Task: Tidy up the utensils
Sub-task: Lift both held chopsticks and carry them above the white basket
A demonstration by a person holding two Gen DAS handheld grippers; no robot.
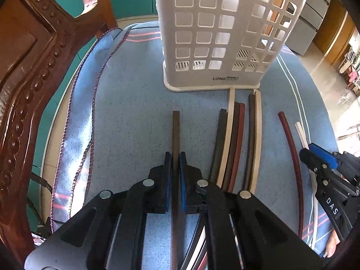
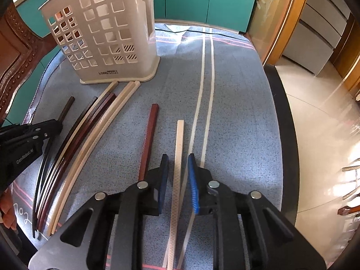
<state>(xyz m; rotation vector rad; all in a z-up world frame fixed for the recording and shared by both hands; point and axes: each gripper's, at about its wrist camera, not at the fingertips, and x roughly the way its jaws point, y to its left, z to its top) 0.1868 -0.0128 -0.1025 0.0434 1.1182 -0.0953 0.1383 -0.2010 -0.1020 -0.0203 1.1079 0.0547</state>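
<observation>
Left gripper: blue-padded fingers clenched on a dark brown square-section chopstick, which lies flat on the blue towel-covered table, tip pointing toward the far edge.

Right gripper: fingers parted, straddling a cream square-section chopstick; pads not touching it. A reddish-brown chopstick lies just beside, on its left.

White perforated plastic utensil holder stands upright near the table's far edge. A bundle of mixed dark, cream and red chopsticks lies between the two grippers, far ends nearly touching the holder's base.

Carved wooden chair back at the table's left edge.
</observation>
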